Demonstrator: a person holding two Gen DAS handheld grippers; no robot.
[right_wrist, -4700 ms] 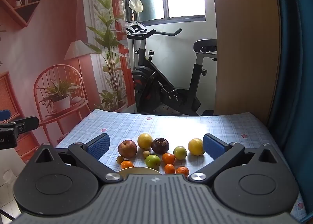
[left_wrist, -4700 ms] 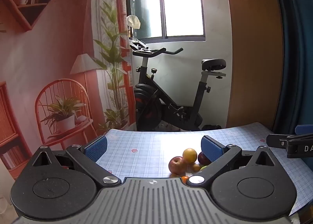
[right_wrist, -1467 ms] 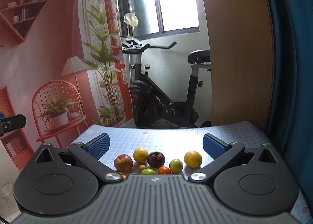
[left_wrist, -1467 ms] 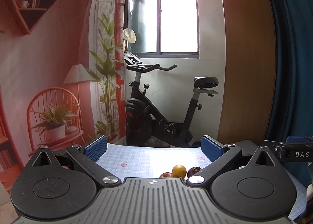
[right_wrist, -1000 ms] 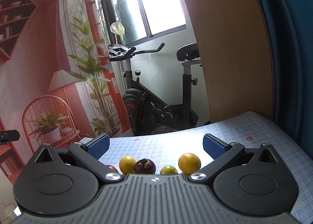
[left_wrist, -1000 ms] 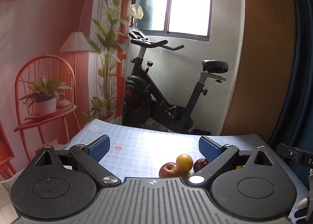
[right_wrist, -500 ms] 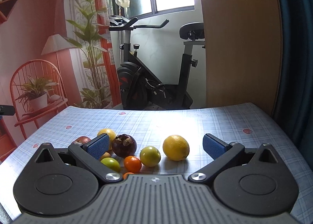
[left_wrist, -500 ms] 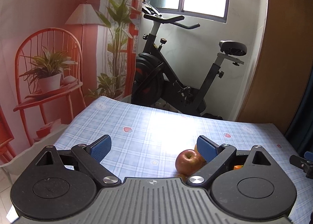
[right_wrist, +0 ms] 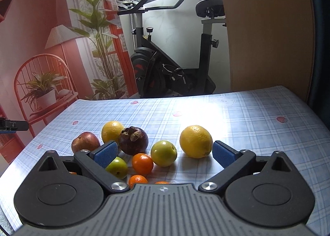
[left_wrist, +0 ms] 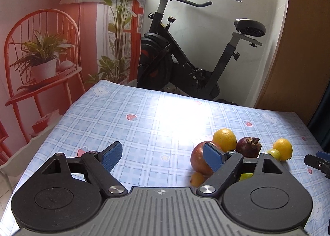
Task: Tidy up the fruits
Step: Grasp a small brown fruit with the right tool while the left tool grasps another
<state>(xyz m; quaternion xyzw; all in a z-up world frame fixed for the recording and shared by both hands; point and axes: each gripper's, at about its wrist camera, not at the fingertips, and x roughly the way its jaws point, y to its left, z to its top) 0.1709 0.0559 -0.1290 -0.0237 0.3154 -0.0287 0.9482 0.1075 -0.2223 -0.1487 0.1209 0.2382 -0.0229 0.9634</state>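
Table: blue checked cloth (right_wrist: 257, 124) with small strawberry and bear prints; all fruit sits loose on it in one cluster.
Fruit count, right wrist view: ten pieces at least partly visible.
Yellow citrus: two. One (right_wrist: 196, 141) at the cluster's right, alone; one (right_wrist: 112, 128) at the back left, just beside the mangosteen.
Mangosteen: one (right_wrist: 133, 140), dark purple, dried calyx on top.
Red apple: one (right_wrist: 85, 142), leftmost of the back row.
Green round fruit: two. One (right_wrist: 164, 153) mid-cluster; one (right_wrist: 117, 166) partly behind the left blue pad.
Small oranges: two clear, (right_wrist: 142, 164) and (right_wrist: 137, 180); two more orange slivers at the gripper body's edge, too hidden to be sure of.
Left gripper (left_wrist: 163, 156): jaws closing, nothing between them but bare cloth; its right pad overlaps the red apple in its own view, contact cannot be told.
Right gripper (right_wrist: 164, 153): jaws wide, low over the cluster, pads clear of fruit; the mid-cluster green fruit and the oranges lie in the gap.
Background: one exercise bike (right_wrist: 171, 66), one backdrop printed with a chair and plants.
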